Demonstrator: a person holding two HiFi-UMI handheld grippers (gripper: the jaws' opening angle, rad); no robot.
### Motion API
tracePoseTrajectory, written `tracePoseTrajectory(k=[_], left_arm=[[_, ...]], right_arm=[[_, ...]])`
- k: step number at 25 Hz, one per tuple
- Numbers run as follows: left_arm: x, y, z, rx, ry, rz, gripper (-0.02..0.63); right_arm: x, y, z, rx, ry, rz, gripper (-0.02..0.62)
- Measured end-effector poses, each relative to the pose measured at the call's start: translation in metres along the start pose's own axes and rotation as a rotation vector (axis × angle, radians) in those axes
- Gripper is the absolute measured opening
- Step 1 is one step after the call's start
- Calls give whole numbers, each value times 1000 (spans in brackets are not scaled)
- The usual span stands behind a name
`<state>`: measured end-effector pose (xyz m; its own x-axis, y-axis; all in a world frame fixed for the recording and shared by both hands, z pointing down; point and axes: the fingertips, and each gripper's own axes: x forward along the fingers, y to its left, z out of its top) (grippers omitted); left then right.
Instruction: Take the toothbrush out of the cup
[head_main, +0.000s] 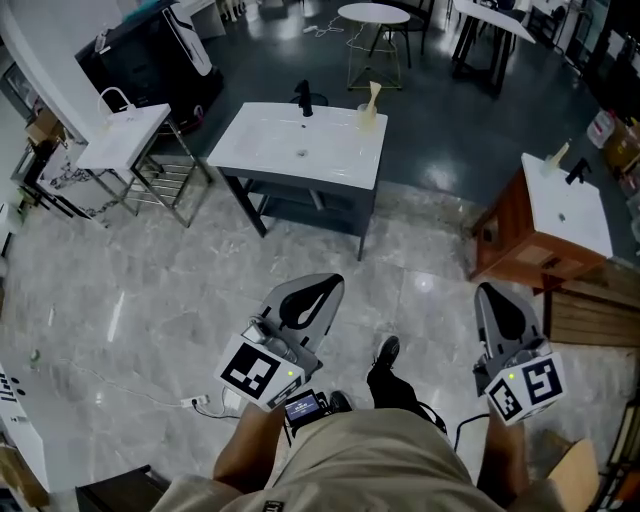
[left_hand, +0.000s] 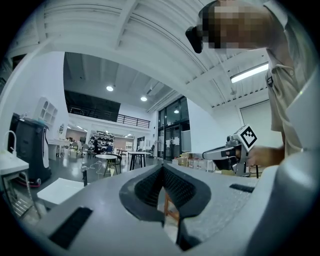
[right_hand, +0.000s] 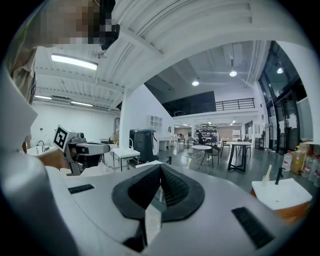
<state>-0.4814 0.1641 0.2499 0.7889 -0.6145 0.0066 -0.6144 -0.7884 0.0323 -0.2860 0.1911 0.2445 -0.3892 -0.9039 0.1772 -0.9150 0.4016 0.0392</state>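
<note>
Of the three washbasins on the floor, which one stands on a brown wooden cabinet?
The rightmost washbasin. The middle washbasin rests on a dark grey stand, the left washbasin on a thin metal frame.

Floor (head_main: 130, 290): pale glossy tiles near, dark surface beyond. It carries three washstands, a round table (head_main: 373, 13) and a white power strip (head_main: 197, 401).
Central washstand (head_main: 270, 150), white basin top: black tap (head_main: 305, 98) at rear centre; cup (head_main: 367, 115) at rear right corner, with the toothbrush (head_main: 374, 93) standing in it.
Right wooden washstand (head_main: 505, 240), white top: black tap and a second cup.
Left washstand (head_main: 125, 135): white top on a metal frame.
</note>
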Motion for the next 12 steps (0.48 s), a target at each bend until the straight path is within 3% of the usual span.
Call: tracePoseTrajectory(k=[12], left_arm=[[178,71,-10,30,67,23,6]], right_arm=[[112,-152,2,37,-21,36,5]])
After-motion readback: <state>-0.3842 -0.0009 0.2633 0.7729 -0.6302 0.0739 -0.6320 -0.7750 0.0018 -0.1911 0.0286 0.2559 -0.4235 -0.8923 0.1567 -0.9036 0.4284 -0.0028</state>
